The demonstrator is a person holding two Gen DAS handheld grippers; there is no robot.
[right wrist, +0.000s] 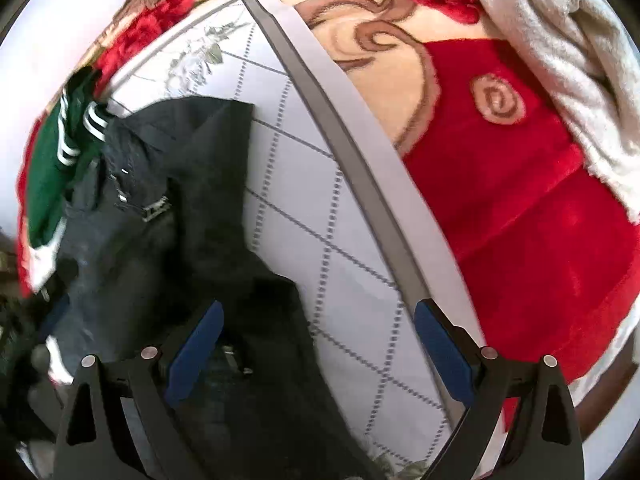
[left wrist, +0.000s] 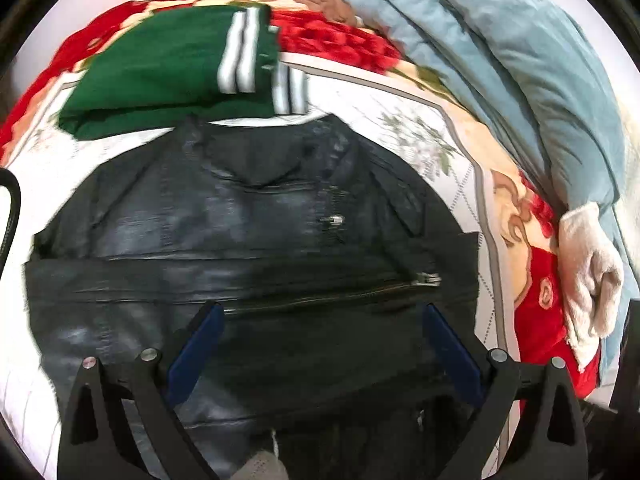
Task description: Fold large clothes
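My L wrist cam looks down & fwd, close over the black jacket, green garment beyond it. My R wrist cam sits near the jacket's right edge, facing the white quilted sheet & red blanket. Both views share jacket, green garment, sheet, blanket.

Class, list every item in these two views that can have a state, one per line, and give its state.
Black leather jacket: partly folded, lying flat, zipper closed.
Green garment with white stripes: folded, set beyond the jacket.
Light blue quilt: bunched up.
Off-white towel: crumpled.
Left gripper: open, empty.
Right gripper: open, empty.
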